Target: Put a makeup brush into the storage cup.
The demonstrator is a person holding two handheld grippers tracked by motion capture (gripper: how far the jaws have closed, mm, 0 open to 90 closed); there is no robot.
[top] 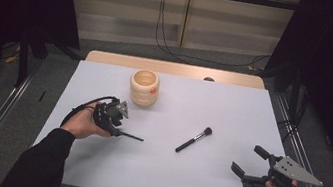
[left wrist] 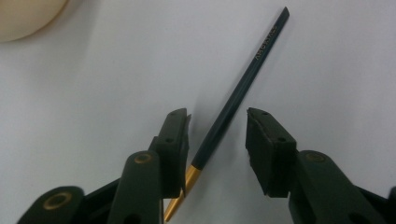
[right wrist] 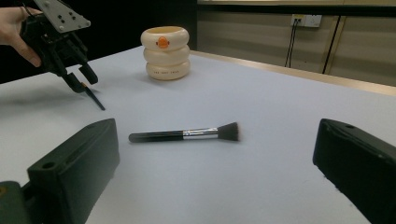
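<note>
A dark green pencil (left wrist: 252,70) with a gold end lies on the white table (top: 200,185), left of centre. My left gripper (left wrist: 217,116) points down over it, one jaw on each side of the shaft. A gap shows on both sides, so it is open around the pencil (top: 131,137). From the right gripper view the left gripper (right wrist: 81,79) stands over the pencil (right wrist: 95,100). My right gripper (top: 247,159) is held near the table's right front corner, wide open and holding nothing. A black makeup brush (top: 193,140) lies between the two grippers, its bristles toward the back right.
A cream ringed cup (top: 144,88) with an orange duck mark stands at the back centre-left, beyond the left gripper. A wooden edge (top: 173,68) runs along the table's far side. Metal frame rails flank the table on both sides.
</note>
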